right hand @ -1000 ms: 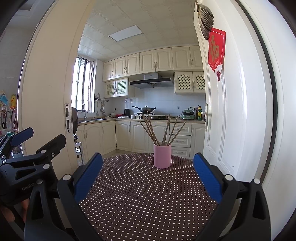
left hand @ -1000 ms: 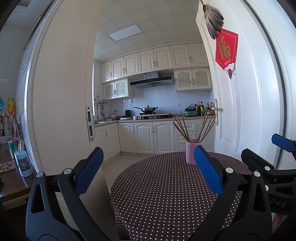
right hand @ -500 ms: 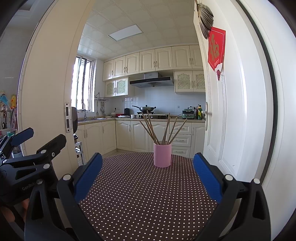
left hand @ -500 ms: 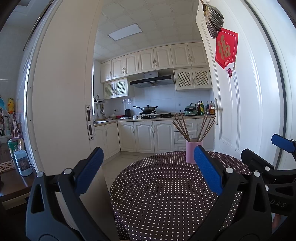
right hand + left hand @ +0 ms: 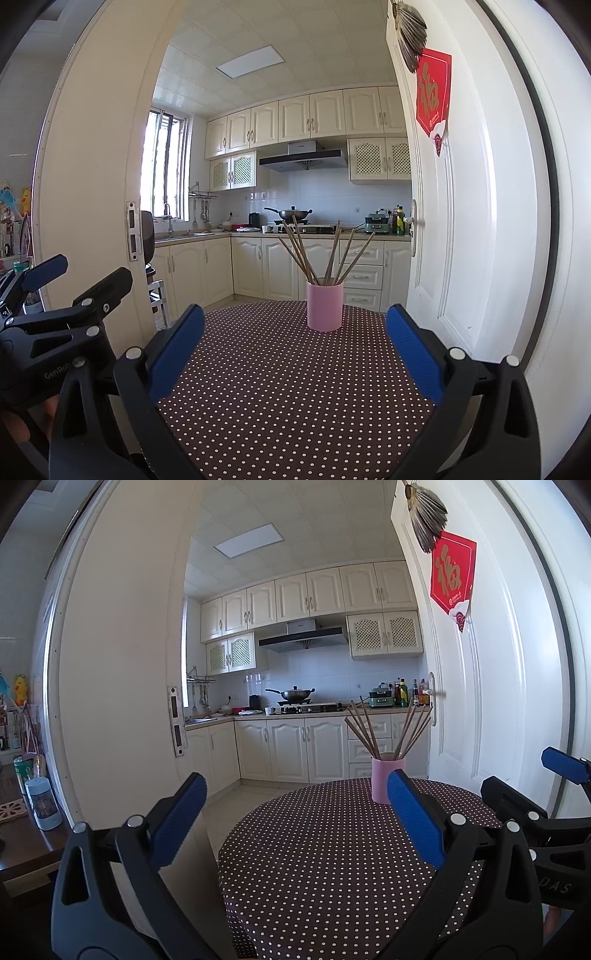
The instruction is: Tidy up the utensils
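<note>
A pink cup (image 5: 324, 308) stands upright at the far side of a round table with a brown polka-dot cloth (image 5: 288, 387). Several brown chopsticks (image 5: 325, 254) stand fanned out in it. The cup (image 5: 380, 775) and chopsticks (image 5: 384, 731) also show in the left wrist view, partly behind my right finger. My left gripper (image 5: 295, 823) is open and empty, over the table's near left edge. My right gripper (image 5: 295, 343) is open and empty, facing the cup from the near side. Each gripper shows at the edge of the other's view.
A white door (image 5: 472, 221) stands open right of the table, with a red decoration (image 5: 433, 96) on it. A door frame (image 5: 122, 701) rises at the left. A dark side table (image 5: 22, 834) with a blue-capped jar (image 5: 43, 804) stands far left. Kitchen cabinets (image 5: 258, 269) lie beyond.
</note>
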The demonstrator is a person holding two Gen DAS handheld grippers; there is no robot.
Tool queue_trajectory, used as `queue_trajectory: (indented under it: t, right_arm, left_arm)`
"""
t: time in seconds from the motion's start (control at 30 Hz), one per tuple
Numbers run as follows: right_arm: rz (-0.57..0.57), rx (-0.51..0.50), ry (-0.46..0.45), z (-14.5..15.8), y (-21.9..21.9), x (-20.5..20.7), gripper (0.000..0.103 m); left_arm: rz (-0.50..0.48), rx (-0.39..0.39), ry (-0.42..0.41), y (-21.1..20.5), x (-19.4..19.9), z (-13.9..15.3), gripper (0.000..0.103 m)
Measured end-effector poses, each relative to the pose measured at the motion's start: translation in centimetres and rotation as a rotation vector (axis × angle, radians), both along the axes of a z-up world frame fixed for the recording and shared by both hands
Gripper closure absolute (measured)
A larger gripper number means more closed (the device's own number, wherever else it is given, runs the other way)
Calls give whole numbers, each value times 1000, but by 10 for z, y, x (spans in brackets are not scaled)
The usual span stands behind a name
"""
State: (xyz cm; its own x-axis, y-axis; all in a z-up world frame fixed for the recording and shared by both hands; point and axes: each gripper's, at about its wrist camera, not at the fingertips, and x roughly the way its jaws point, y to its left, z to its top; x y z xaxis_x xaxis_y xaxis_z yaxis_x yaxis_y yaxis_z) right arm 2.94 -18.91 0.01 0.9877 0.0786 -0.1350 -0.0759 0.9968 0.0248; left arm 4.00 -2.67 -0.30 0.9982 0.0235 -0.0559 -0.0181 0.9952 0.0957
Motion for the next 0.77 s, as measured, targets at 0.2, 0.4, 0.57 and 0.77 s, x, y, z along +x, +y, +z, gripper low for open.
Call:
queue_trajectory:
  t: [0.2, 0.4, 0.57, 0.77]
  right_arm:
    - [5, 5, 23, -5, 1, 13, 8]
    - [-3, -12, 49, -13, 2, 31, 8]
    - [11, 2, 87, -20, -2, 51, 8]
    - [55, -3, 196, -39, -6, 94, 8]
  left_arm:
    - [-2, -6, 26, 0, 15, -4, 7]
    - [5, 20, 56, -8, 37, -12, 7]
    - [-7, 7, 104, -9, 61, -20, 7]
    - [-24, 26, 222, -12, 104, -37, 7]
